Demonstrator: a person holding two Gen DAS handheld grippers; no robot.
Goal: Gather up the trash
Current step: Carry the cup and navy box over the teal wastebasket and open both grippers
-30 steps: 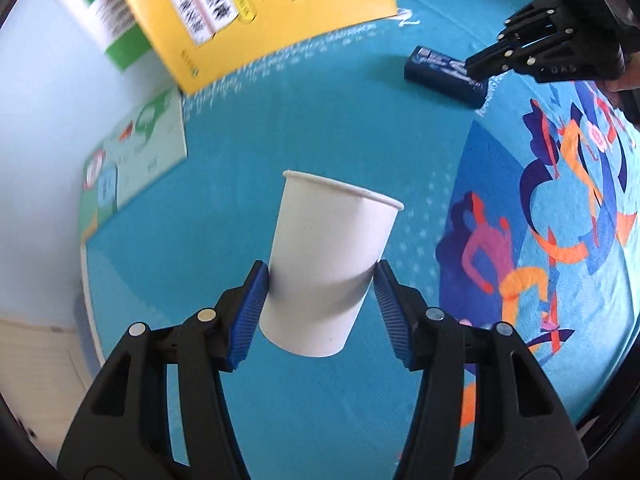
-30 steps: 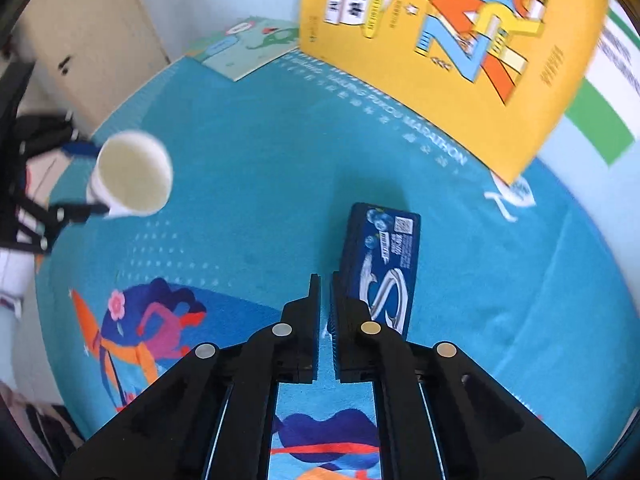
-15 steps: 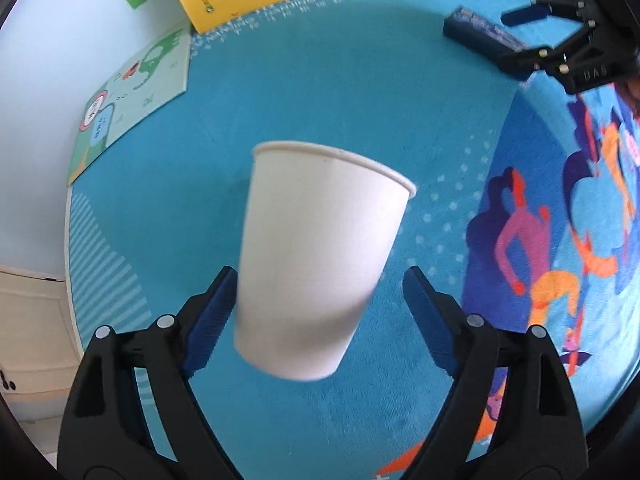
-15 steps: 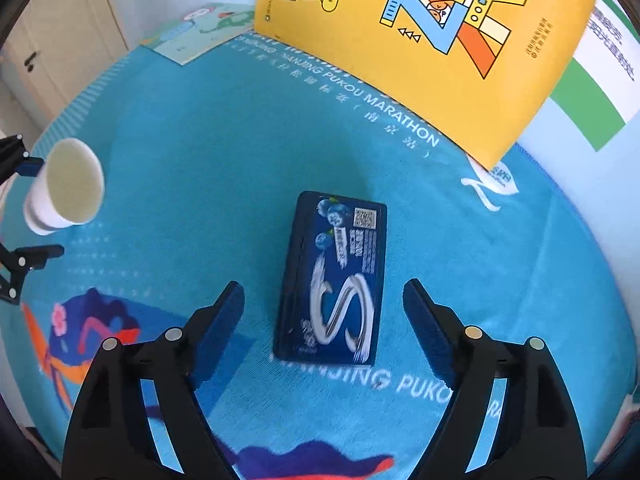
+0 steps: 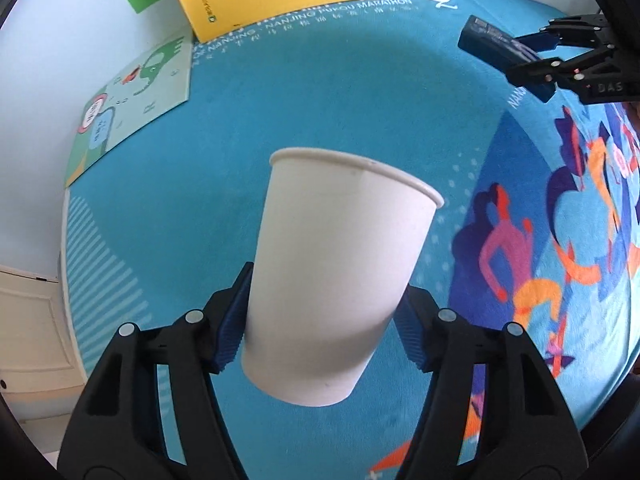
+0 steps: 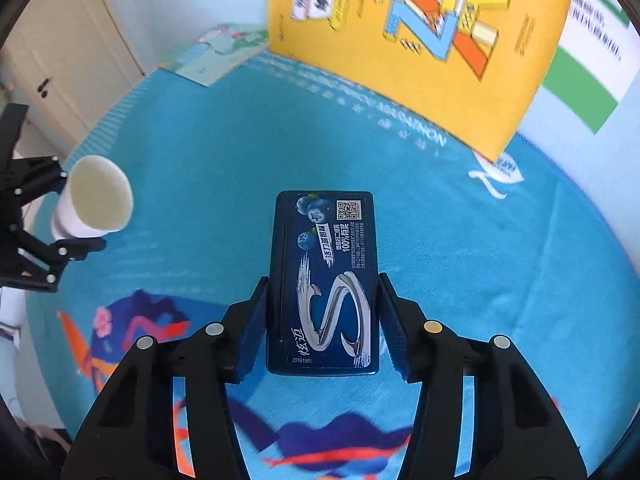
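- The paper cup stands between the fingers of the left gripper, over the mat.
- The gum box lies on the mat between the fingers of the right gripper.
- A book leans behind the box.
- A leaflet lies at the mat's far left edge.

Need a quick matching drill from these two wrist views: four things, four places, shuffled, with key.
Things:
1. cup
2. blue pack
3. yellow book
4. green card

Places:
A. flat on the cloth's far left edge
B. between the right gripper's closing jaws
C. propped against the wall
D. between the left gripper's closing jaws

Pairs: 1-D, 2-B, 3-C, 4-A
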